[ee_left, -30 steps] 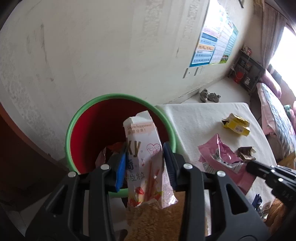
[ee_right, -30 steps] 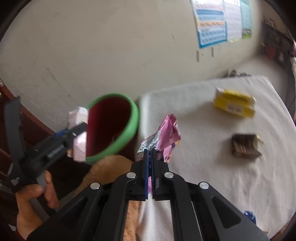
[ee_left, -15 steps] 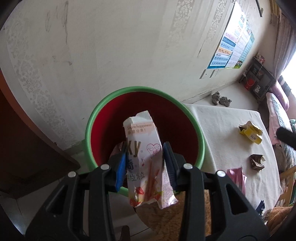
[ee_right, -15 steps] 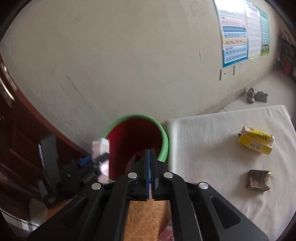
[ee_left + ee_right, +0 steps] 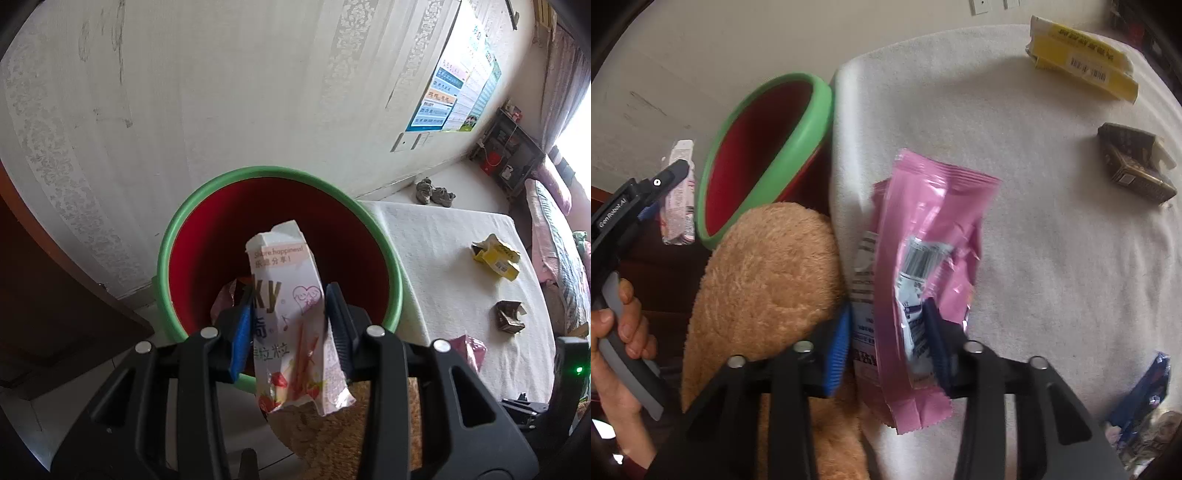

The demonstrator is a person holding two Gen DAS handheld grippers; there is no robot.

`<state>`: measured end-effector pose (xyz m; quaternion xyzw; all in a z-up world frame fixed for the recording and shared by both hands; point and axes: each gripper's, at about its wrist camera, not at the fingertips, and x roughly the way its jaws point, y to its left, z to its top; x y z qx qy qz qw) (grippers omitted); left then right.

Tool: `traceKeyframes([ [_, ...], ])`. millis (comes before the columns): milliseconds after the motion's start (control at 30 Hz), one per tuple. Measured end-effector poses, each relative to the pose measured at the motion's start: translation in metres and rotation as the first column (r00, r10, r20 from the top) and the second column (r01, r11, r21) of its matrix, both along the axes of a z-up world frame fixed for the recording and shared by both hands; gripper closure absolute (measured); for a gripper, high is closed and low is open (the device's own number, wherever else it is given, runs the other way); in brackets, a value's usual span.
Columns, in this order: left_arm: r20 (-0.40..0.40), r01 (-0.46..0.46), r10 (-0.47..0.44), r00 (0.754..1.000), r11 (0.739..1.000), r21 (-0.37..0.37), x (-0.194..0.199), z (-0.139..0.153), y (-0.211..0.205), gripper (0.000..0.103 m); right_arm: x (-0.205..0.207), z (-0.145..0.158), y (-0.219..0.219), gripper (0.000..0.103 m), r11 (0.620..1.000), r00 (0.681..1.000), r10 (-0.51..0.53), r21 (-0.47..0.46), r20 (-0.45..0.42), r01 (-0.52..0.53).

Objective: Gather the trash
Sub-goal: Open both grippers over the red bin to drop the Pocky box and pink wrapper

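My left gripper (image 5: 288, 325) is shut on a pink-and-white snack box (image 5: 284, 273), held upright over the mouth of a red bin with a green rim (image 5: 258, 171). Some wrappers lie inside the bin. A pink wrapper (image 5: 923, 229) lies on the white-clothed table (image 5: 1052, 258) near the bin-side edge. My right gripper (image 5: 886, 347) hangs just over its near end. Its jaws are opening and the wrapper lies between them, with the pads not pressing on it. A yellow box (image 5: 1078, 62) and a brown box (image 5: 1134, 166) lie farther out on the cloth.
A tan plush toy (image 5: 768, 277) sits between bin and table, against my right gripper's left finger. A blue wrapper (image 5: 1148, 384) lies at the table's near right. A person's hand (image 5: 617, 332) grips the left tool's handle. Wall behind, dark wooden furniture (image 5: 55, 295) left of the bin.
The pink wrapper left my right gripper and now lies on the cloth. That gripper rose, then dropped over it and parted its jaws. My left gripper kept hold of the box and settled over the bin.
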<state>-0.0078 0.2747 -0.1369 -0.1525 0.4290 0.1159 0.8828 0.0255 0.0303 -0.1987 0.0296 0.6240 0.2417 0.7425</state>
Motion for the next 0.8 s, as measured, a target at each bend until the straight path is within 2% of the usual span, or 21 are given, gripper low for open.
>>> traceKeyframes([
  [67, 0.004, 0.005, -0.005, 1.0, 1.0, 0.009, 0.0, 0.002, 0.001, 0.067, 0.002, 0.017, 0.002, 0.081, 1.0, 0.998, -0.001, 0.01, 0.07, 0.0],
  [167, 0.003, 0.002, -0.002, 1.0, 1.0, 0.015, 0.0, 0.002, 0.004, 0.067, 0.011, 0.051, 0.01, 0.081, 0.998, 0.987, -0.002, 0.058, 0.16, -0.008],
  [400, 0.001, -0.012, 0.012, 1.0, 1.0, 0.024, 0.005, 0.001, 0.01, 0.067, 0.036, 0.1, 0.054, 0.079, 0.972, 0.975, 0.046, 0.217, 0.217, -0.094],
  [533, -0.006, -0.025, 0.025, 1.0, 0.999, 0.027, 0.01, -0.002, 0.018, 0.067, 0.044, 0.11, 0.081, 0.076, 0.962, 0.961, 0.099, 0.221, 0.257, -0.158],
  [567, -0.01, -0.03, 0.03, 0.999, 0.999, 0.03, 0.012, -0.002, 0.021, 0.064, 0.046, 0.111, 0.087, 0.069, 0.96, 0.959, 0.101, 0.229, 0.263, -0.164],
  [600, -0.013, -0.039, 0.04, 0.999, 0.999, 0.034, 0.014, -0.003, 0.023, 0.057, 0.048, 0.111, 0.088, 0.067, 0.957, 0.96, 0.096, 0.241, 0.264, -0.162],
  [633, -0.014, -0.05, 0.05, 0.999, 0.998, 0.035, 0.015, -0.004, 0.027, 0.052, 0.05, 0.111, 0.089, 0.058, 0.953, 0.962, 0.088, 0.261, 0.258, -0.157],
  [667, -0.013, -0.061, 0.062, 0.998, 0.998, 0.029, 0.017, -0.005, 0.03, 0.041, 0.054, 0.112, 0.092, 0.052, 0.95, 0.967, 0.077, 0.276, 0.244, -0.145],
  [700, -0.011, -0.07, 0.07, 0.997, 0.997, 0.024, 0.017, -0.005, 0.033, 0.036, 0.057, 0.112, 0.092, 0.05, 0.949, 0.97, 0.064, 0.288, 0.234, -0.132],
  [800, -0.02, -0.08, 0.081, 0.997, 0.997, 0.01, 0.019, -0.007, 0.037, 0.035, 0.061, 0.111, 0.082, 0.048, 0.944, 0.978, 0.02, 0.319, 0.209, -0.088],
])
